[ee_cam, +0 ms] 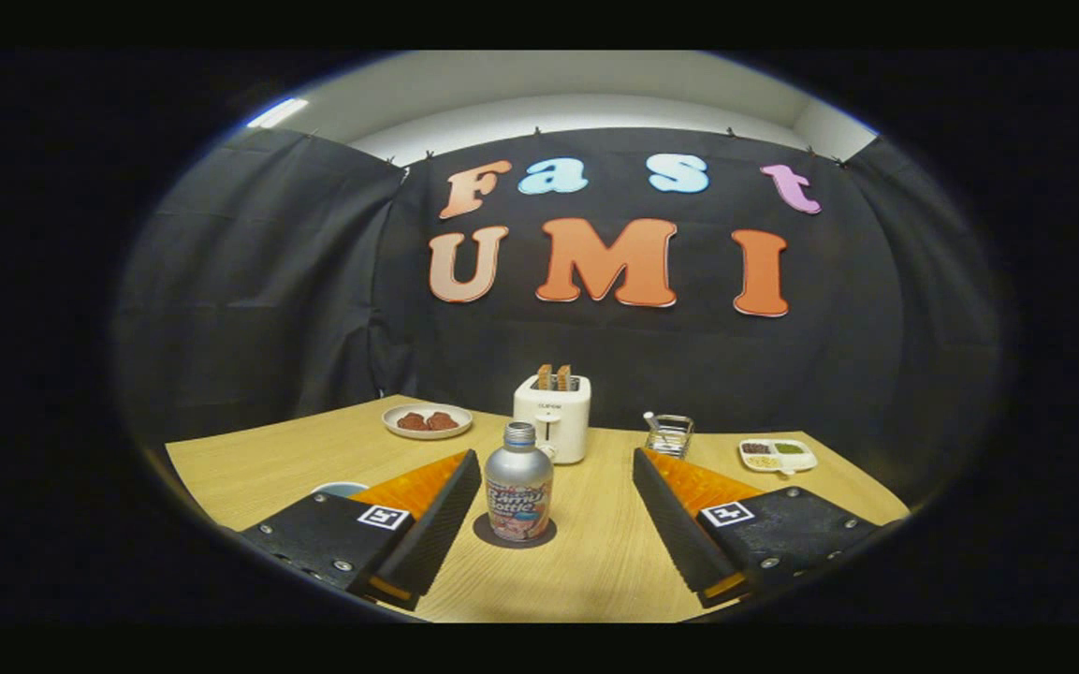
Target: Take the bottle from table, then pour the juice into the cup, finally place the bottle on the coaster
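Setting: wooden worktop (595,562) inside a booth hung with black cloth.
Claw: claw (558,473) spread wide, fingers parted, gripping nothing; left finger (431,510) and right finger (670,515) well apart.
Bottle: silver bottle (518,484) upright, cap on, standing on a dark round coaster (513,535) near the front edge of the worktop.
Key relation: bottle between the fingers, set closer to the left one and just short of touching it; long axis vertical, across the line of closure.
Cup: pale rim of what seems the cup (338,489) peeking out behind the left finger, toward the left edge; too hidden to confirm.
Backdrop: white toaster (553,417) with two slices at the back edge, plate (427,421) to its left, small glass container (668,433) and divided tray (778,455) to its right.
Stage, by judgement: either bottle already set down and released, or grasp not yet made; cannot tell which.
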